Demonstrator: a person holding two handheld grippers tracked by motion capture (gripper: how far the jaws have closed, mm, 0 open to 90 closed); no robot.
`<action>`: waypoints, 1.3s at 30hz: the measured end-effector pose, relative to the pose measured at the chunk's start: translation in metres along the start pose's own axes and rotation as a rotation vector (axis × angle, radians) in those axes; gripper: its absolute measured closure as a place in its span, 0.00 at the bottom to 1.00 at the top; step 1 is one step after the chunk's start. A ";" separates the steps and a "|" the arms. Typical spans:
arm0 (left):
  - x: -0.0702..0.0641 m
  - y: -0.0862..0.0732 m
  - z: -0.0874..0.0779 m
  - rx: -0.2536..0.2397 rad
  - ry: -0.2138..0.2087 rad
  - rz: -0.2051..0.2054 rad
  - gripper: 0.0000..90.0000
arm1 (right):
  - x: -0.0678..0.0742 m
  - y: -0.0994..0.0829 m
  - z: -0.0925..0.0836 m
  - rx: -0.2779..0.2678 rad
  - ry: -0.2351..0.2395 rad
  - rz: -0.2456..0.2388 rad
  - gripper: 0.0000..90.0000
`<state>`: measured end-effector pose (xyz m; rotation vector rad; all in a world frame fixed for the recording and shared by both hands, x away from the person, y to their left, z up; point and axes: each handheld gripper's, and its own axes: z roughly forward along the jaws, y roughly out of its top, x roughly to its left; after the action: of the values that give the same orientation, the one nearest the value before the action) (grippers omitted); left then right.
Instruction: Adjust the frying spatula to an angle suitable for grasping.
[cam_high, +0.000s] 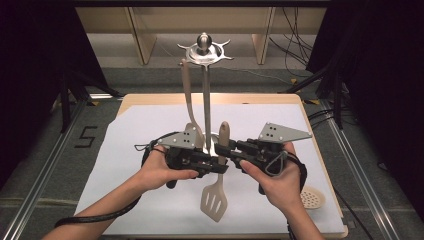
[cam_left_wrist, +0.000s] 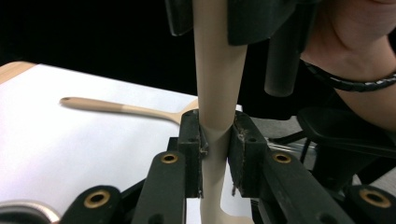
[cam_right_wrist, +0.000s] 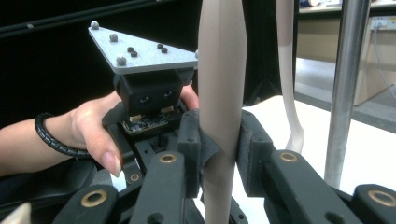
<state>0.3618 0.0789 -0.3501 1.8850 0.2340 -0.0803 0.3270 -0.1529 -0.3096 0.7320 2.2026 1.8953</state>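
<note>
Both hand-held grippers clamped the beige slotted spatula (cam_high: 216, 190) by its handle above the white-covered bench (cam_high: 130, 130): the left hand-held gripper (cam_left_wrist: 217, 140) lower down, the right hand-held gripper (cam_right_wrist: 219, 140) higher up (blade hanging downward). Just behind stood the metal utensil stand (cam_high: 206, 100), another utensil (cam_high: 189, 100) hanging from it.
</note>
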 end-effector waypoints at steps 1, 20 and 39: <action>-0.003 0.001 0.000 0.005 0.033 -0.029 0.85 | 0.000 -0.001 0.000 -0.002 0.006 0.016 0.83; -0.006 0.017 -0.013 0.019 0.399 -0.079 0.85 | -0.017 -0.036 -0.021 -0.023 -0.266 0.042 0.64; 0.008 0.036 -0.022 0.028 0.447 -0.060 0.85 | -0.029 -0.054 -0.032 0.008 -0.378 0.074 0.64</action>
<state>0.3753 0.0900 -0.3111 1.9054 0.5962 0.3016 0.3242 -0.1988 -0.3612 1.0854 1.9713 1.6156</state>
